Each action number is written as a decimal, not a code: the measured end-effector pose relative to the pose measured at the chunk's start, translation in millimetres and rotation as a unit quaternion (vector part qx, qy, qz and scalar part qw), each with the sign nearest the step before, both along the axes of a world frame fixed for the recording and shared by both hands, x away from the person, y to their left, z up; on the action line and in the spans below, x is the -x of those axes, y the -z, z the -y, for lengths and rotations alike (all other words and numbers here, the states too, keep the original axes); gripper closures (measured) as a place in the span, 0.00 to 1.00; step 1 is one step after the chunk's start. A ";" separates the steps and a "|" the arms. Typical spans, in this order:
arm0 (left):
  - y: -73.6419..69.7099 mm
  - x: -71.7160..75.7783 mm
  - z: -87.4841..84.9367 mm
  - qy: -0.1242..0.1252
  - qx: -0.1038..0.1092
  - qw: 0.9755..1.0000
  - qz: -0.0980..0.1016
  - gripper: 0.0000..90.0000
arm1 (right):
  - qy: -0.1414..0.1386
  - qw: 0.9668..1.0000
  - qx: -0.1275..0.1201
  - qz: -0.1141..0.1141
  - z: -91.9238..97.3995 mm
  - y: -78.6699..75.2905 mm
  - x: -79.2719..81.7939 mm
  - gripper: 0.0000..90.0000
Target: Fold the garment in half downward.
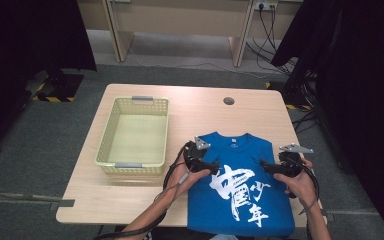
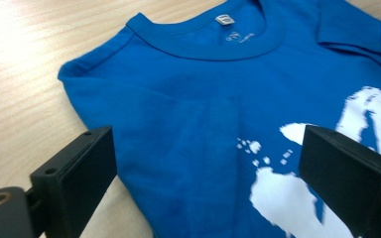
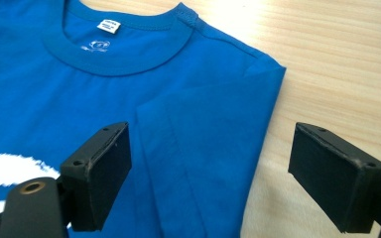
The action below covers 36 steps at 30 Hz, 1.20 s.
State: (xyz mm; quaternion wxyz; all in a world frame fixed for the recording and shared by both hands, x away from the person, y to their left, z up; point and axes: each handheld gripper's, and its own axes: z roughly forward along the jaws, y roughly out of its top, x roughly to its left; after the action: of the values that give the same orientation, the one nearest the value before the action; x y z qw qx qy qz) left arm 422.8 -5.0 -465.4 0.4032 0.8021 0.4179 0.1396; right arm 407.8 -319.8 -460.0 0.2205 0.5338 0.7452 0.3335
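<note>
A blue T-shirt point(image 1: 240, 185) with white lettering lies flat on the wooden table point(image 1: 190, 107), collar toward the far side, both sleeves folded in. My left gripper point(image 1: 216, 166) hovers over the shirt's left edge, jaws wide apart, nothing between them. In the left gripper view the T-shirt point(image 2: 188, 114) and its collar point(image 2: 203, 44) lie beyond the open left gripper point(image 2: 206, 173). My right gripper point(image 1: 264, 165) hangs over the shirt's right edge, also open and empty. The right gripper view shows the folded sleeve point(image 3: 203, 134) under the spread right gripper point(image 3: 208, 173).
A pale yellow plastic basket point(image 1: 106, 145) stands empty on the table's left half. A round cable hole point(image 1: 228, 101) sits near the far edge. Black curtains hang on both sides, and cables lie on the floor at the far right.
</note>
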 end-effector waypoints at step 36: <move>11.4 -48.3 7.1 -0.023 -0.037 0.999 0.009 0.41 | -0.004 1.000 0.005 -0.012 -4.7 11.7 -50.6 0.50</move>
State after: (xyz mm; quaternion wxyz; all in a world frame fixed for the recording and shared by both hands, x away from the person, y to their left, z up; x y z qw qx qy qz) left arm 471.1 -12.1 -476.8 0.3738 0.8051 0.4273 0.1717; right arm 458.3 -315.1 -471.6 0.2133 0.5335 0.7516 0.3240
